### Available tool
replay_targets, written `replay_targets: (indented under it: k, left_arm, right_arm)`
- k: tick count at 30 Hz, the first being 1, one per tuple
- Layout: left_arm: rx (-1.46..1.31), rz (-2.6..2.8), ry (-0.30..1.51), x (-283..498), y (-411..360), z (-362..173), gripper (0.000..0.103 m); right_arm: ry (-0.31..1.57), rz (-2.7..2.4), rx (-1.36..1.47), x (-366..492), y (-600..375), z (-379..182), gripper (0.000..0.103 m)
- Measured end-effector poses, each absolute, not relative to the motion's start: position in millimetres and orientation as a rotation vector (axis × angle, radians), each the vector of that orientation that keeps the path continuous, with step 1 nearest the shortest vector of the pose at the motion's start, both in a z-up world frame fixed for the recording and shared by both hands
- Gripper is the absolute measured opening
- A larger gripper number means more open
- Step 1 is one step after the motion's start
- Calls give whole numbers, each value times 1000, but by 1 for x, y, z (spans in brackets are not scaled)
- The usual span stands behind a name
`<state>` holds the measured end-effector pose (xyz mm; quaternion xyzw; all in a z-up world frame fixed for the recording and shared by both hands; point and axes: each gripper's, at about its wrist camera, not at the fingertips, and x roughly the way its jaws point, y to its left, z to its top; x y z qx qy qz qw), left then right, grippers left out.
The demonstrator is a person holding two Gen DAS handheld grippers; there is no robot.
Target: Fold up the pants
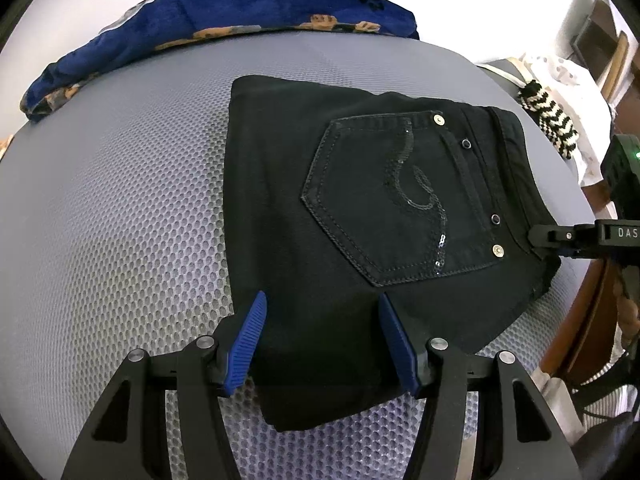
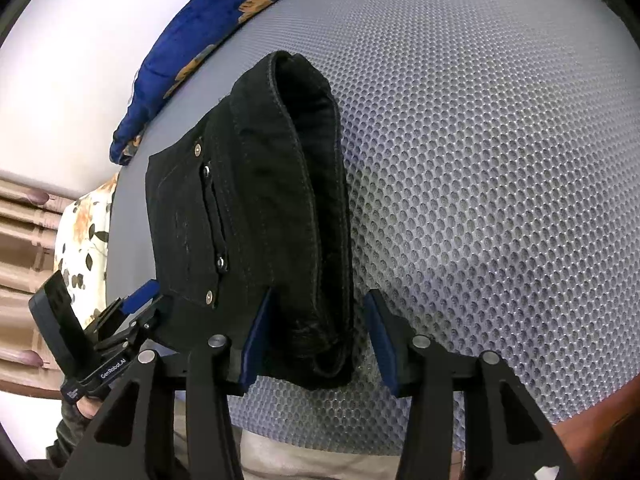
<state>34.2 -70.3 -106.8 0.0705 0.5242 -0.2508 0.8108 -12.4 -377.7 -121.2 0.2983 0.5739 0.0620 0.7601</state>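
Black pants [image 1: 360, 208] lie folded into a compact rectangle on the grey mesh mat [image 1: 120, 200], back pocket with sequin swirl facing up. My left gripper [image 1: 324, 320] stands open, its blue pads straddling the near edge of the fold without pinching it. In the right wrist view the thick waistband end of the pants [image 2: 288, 200] runs between the pads of my right gripper [image 2: 320, 320], which is open with a gap on its right side. The right gripper [image 1: 544, 238] shows at the waistband's right edge, and the left gripper [image 2: 136, 312] at the pants' lower left corner.
A blue blanket with orange flowers [image 1: 240, 16] is bunched along the mat's far edge. A black-and-white knit piece [image 1: 552, 120] lies past the right edge on white cloth. A white floral cloth [image 2: 84, 240] hangs at the left, and a wooden frame [image 2: 592, 432] borders the near right.
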Motion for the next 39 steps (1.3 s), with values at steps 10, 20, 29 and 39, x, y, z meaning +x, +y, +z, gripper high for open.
replay_targets:
  k: [10,20,29,39]
  left_arm:
    - [126,-513,1120,26,-69,-107,59]
    - [84,-487,1136,20,-64,-107,59]
    - [-42,-543,1180,29,-49,-95,59]
    - [-190,-564,1221,69,-30,-99,59]
  right_arm:
    - [1263,137,613,0,-373,-121,44]
    - [1293,147,560,19,-376,-122,50]
    - [1310,190,555,32,-387,-120,63]
    - [1256,240,659,44,-418,-126,63]
